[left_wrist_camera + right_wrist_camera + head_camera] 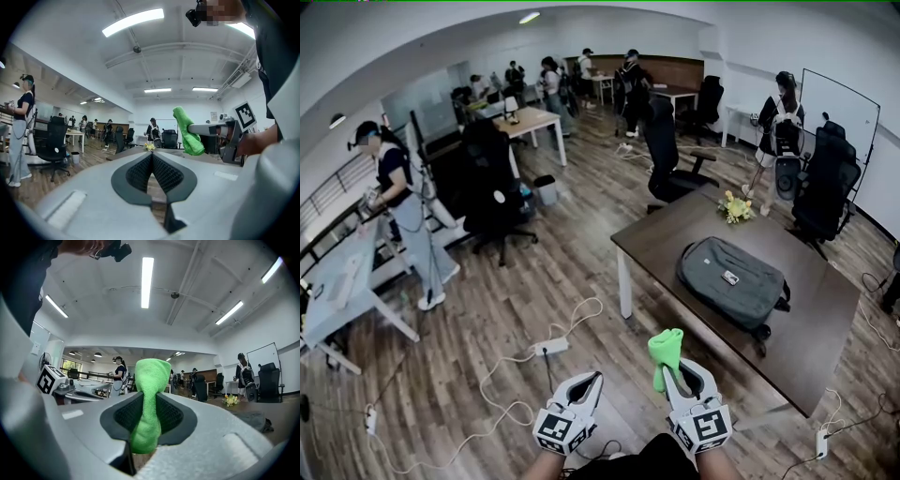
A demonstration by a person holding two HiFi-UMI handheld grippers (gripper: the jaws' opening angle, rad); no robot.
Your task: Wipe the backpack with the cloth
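Right jaws: the right gripper is clamped on the green cloth. The pads press its middle, a rounded fold stands above them, and the lower end hangs below.
Left jaws: the left gripper has its pads drawn together at the tips, with nothing between them.
Grippers: both are held near, side by side and apart, over the wooden floor, near the table's near left corner. The right one is closer to the table.
Cloth: it sticks up from the right gripper's tips, clear of the table and of the backpack.
Backpack: the grey backpack lies flat on the dark table, to the right of and farther than the cloth, well apart from both grippers.
Table: a small bunch of yellow flowers sits near its far edge, apart from the backpack.
Floor: a white power strip and its cables lie left of the grippers.
Room: black office chairs stand beyond the table. A person stands at the far left by light desks, and more people stand at the far end.
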